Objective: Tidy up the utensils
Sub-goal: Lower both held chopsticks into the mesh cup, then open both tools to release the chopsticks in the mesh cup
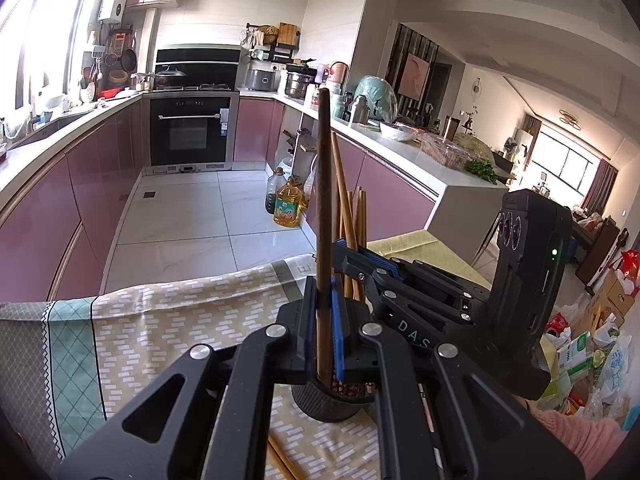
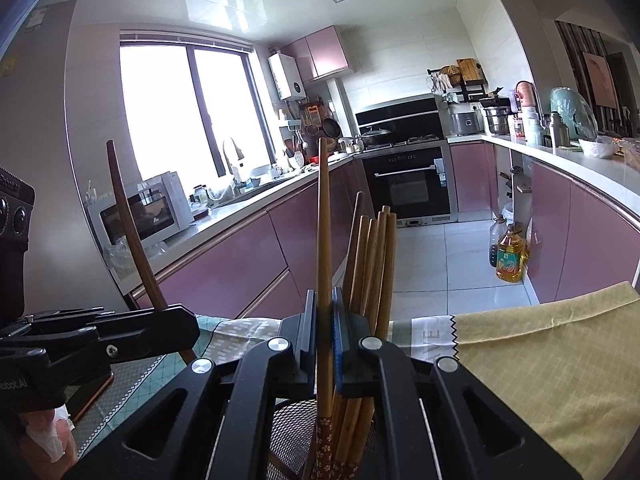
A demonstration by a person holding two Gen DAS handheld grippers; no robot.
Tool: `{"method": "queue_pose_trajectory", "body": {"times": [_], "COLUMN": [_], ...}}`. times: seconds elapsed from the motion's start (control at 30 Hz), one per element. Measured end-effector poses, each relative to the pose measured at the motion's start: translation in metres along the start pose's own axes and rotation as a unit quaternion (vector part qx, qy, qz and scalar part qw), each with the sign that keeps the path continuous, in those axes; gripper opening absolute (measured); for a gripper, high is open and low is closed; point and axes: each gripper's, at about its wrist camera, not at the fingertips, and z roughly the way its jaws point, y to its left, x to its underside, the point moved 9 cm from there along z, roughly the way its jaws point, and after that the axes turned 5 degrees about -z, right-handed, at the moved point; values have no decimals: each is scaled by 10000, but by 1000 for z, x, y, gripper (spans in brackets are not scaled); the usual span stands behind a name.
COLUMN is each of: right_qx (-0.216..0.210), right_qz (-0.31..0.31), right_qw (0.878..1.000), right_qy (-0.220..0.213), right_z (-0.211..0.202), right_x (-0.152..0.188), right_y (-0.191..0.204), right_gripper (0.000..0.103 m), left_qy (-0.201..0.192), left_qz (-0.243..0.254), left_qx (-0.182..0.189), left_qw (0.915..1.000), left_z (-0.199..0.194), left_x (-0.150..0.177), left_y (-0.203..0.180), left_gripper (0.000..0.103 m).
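Note:
My left gripper (image 1: 324,300) is shut on a dark brown chopstick (image 1: 323,184) that stands upright, its lower end inside a black mesh holder (image 1: 320,404). My right gripper (image 2: 325,312) is shut on a light wooden chopstick (image 2: 325,232) whose flower-patterned lower end sits in the same holder (image 2: 288,428). Several more light chopsticks (image 2: 372,264) lean in the holder just right of it. The right gripper (image 1: 344,248) shows behind the dark stick in the left wrist view. At the left of the right wrist view, the left gripper (image 2: 180,316) holds the dark chopstick (image 2: 132,232).
The holder stands on a table under a patterned cloth (image 1: 180,312) and a yellow cloth (image 2: 540,360). Loose chopsticks (image 1: 280,456) lie near the holder's base. Beyond the table's far edge are tiled floor, pink cabinets and oil bottles (image 1: 288,204). A gloved hand (image 2: 48,432) shows at lower left.

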Motion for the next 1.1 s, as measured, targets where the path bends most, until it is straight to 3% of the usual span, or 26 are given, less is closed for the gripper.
{"method": "queue_pose_trajectory", "body": {"times": [1.1], "right_qx": [-348], "right_qz": [270], "right_qw": [9954], "right_qy": [854], "right_z": [-9], "right_x": [31], "right_y": [1], "right_gripper": [7], "left_qy": [412], "left_qz": [198], "left_qx": [-65], "left_qw": [9989], "left_z": [29], "left_x": [17], "left_y": [-1], "left_gripper": [8]}}
